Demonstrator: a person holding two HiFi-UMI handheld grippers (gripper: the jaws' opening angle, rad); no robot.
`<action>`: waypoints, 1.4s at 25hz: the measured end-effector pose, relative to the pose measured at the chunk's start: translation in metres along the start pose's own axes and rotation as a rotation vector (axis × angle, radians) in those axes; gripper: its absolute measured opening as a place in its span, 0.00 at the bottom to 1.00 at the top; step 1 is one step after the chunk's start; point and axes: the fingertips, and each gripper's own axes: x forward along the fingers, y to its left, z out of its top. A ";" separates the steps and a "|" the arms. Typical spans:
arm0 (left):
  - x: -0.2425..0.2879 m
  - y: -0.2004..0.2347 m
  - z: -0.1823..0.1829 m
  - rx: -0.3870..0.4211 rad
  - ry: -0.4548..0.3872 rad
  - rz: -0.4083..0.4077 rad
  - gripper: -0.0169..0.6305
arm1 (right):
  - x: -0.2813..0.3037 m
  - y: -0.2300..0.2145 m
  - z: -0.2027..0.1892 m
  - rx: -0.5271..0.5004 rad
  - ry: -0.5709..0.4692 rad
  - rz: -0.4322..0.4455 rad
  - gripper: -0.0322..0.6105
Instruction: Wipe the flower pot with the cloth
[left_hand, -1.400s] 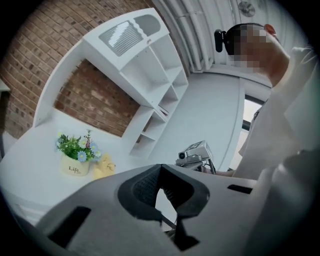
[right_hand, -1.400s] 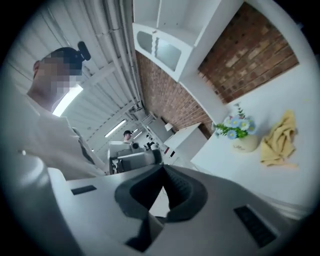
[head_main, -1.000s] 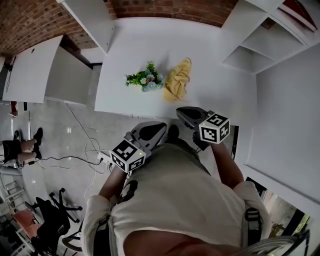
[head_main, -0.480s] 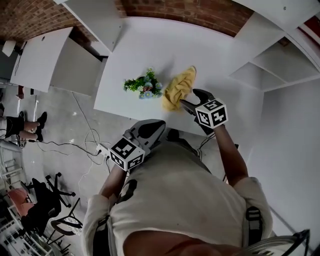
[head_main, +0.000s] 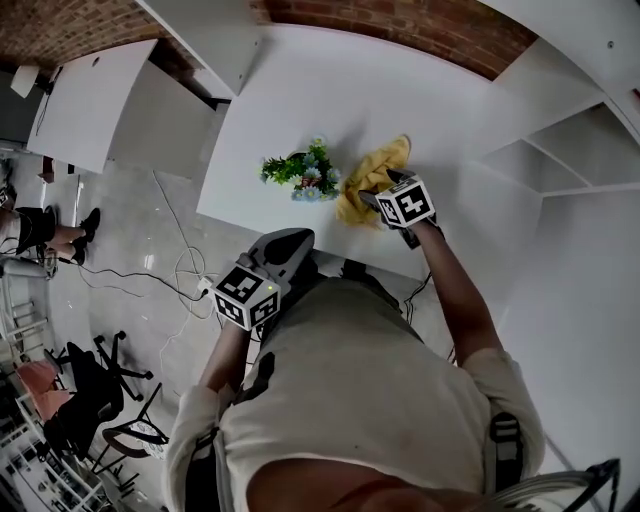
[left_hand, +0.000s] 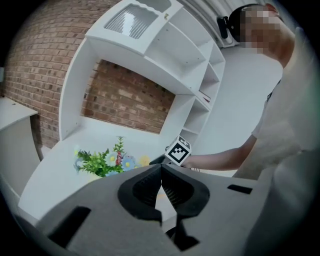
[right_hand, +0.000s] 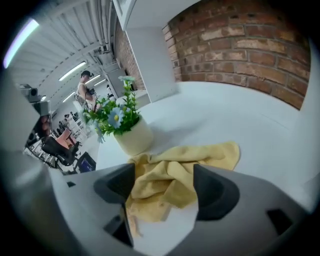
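A small cream flower pot (head_main: 303, 173) (right_hand: 134, 137) with green leaves and blue and white flowers stands near the front of the white table (head_main: 300, 90). A crumpled yellow cloth (head_main: 362, 186) (right_hand: 172, 180) lies just to its right. My right gripper (head_main: 383, 192) (right_hand: 165, 187) hangs over the cloth, pointing steeply down. Its jaws are opening wide, with the cloth lying between them and the pads off it. My left gripper (head_main: 288, 247) (left_hand: 161, 184) stays shut and empty near the body, short of the table's front edge. It faces the pot (left_hand: 102, 165).
A white shelf unit (head_main: 545, 150) stands along the table's right side, with a brick wall behind. Another white desk (head_main: 90, 110) is off to the left. Cables (head_main: 180, 290) and office chairs (head_main: 90, 390) are on the floor at the left.
My right gripper went forward and down from beside the body to over the cloth, and its jaws opened. The left gripper drifted a little forward and stayed shut.
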 end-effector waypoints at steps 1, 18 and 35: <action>-0.003 0.009 -0.003 0.004 0.012 0.009 0.06 | 0.006 0.002 -0.003 -0.004 0.021 -0.010 0.61; 0.010 0.170 -0.046 0.281 0.214 0.096 0.26 | -0.012 0.017 0.018 0.424 -0.173 0.041 0.16; 0.074 0.173 -0.087 0.346 0.309 -0.003 0.47 | 0.011 0.058 0.062 0.834 -0.454 0.276 0.16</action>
